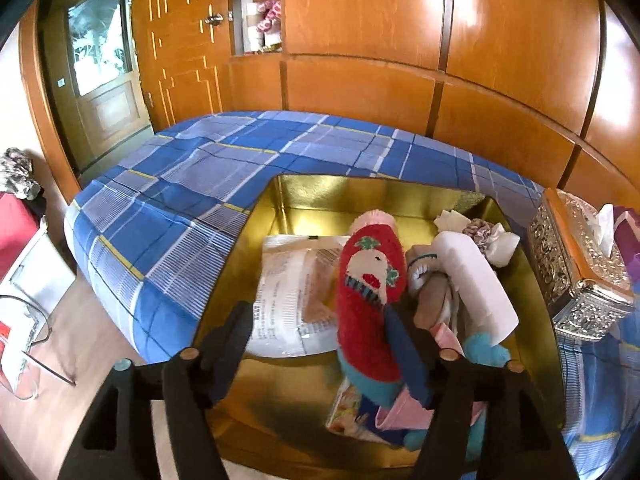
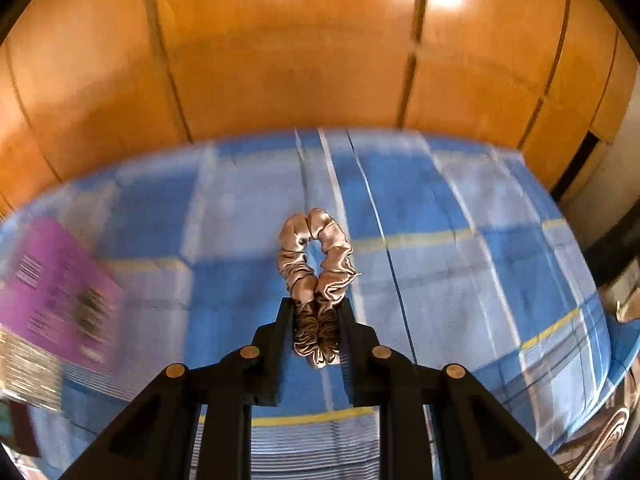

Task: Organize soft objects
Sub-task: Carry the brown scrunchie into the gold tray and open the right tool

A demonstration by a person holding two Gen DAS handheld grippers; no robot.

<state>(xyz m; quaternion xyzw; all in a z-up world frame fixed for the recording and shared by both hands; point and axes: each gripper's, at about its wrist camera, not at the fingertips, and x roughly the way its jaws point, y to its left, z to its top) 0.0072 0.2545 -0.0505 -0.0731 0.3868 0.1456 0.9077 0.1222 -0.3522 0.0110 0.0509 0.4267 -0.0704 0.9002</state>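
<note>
Scrunchie, beige satin, is pinched between the right gripper fingers, jaws nearly together on its lower bunch; the loop sticks out past the fingertips, clear of the blue plaid bedspread behind it. Right wrist view is motion-blurred; a purple box shows at left on the bed.

Left gripper has jaws spread wide over the gold tin, which sits on the same bedspread. Red fuzzy sock with a snowman-like face and teal toe lies between the fingers; left finger is well clear of it, right finger is right at the sock's lower edge, cannot tell if it touches. Not clamped.

Also in the tin:
- white printed plastic pouch, left of the sock, flat on the bottom
- white roll, right of the sock, lying tilted over rolled beige and white fabric
- second scrunchie, greyish, and white cloth at the far right corner
- pink and blue folded items at the near edge, under the sock toe

Silver embossed tissue box stands just beside the tin's right wall. Wood panel wall behind the bed.
</note>
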